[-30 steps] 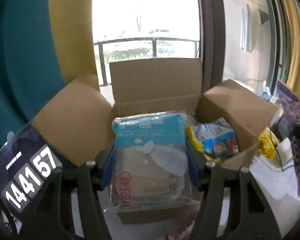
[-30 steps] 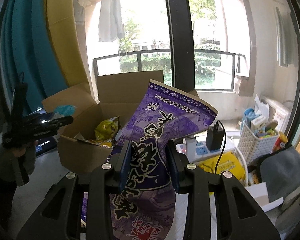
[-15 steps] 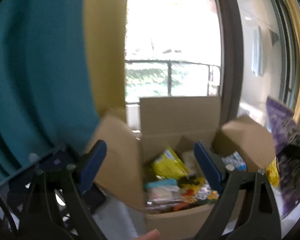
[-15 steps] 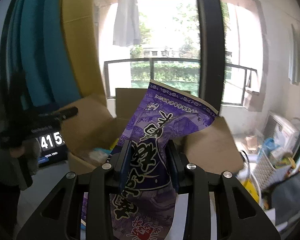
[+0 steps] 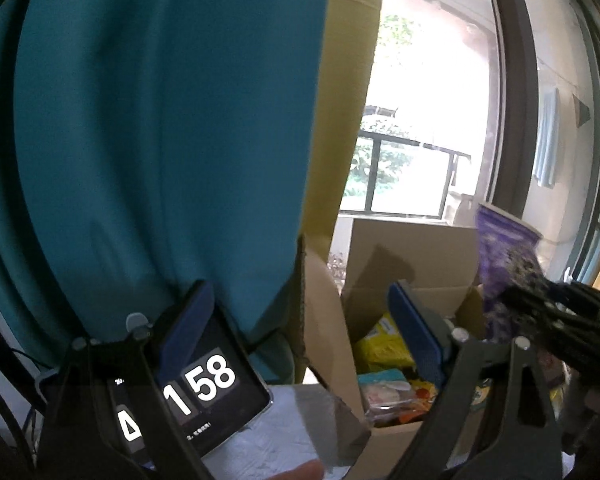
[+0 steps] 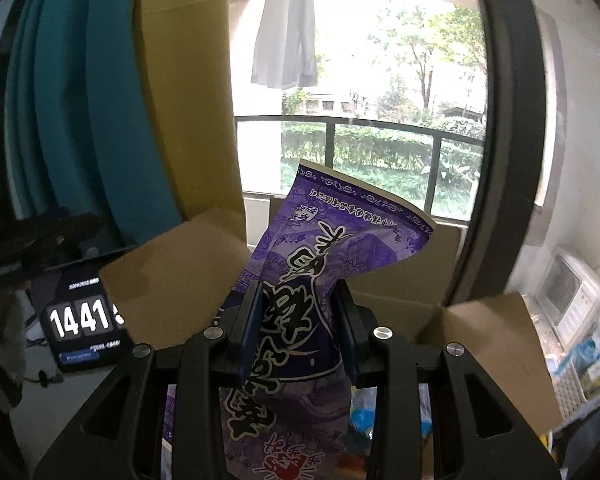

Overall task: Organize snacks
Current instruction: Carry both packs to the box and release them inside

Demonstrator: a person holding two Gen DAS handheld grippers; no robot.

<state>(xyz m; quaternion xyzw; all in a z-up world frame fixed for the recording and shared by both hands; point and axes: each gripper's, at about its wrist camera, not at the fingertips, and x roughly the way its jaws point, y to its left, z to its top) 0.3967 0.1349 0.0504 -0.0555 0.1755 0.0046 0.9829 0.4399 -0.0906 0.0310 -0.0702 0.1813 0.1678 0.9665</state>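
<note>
My right gripper (image 6: 300, 320) is shut on a purple snack bag (image 6: 324, 264) with black lettering, held upright over the open cardboard box (image 6: 396, 280). In the left wrist view the same purple bag (image 5: 504, 252) and the right gripper (image 5: 556, 312) hang above the box's right side. My left gripper (image 5: 300, 328) stands open and empty, left of and above the cardboard box (image 5: 412, 252). Inside the box lie a yellow packet (image 5: 380, 344), a clear pack with a blue label (image 5: 384, 390) and other snacks.
A tablet showing clock digits (image 5: 204, 388) leans at the left of the box, also seen as the tablet (image 6: 80, 324). Teal and mustard curtains (image 5: 160, 140) hang behind. A window frame (image 6: 496, 120) stands beyond the box. A white basket (image 6: 576, 380) with items sits at the right.
My left gripper let go of the blue-label pack, which now lies in the box, and drew back up and left. My right gripper carried the purple bag leftward over the box.
</note>
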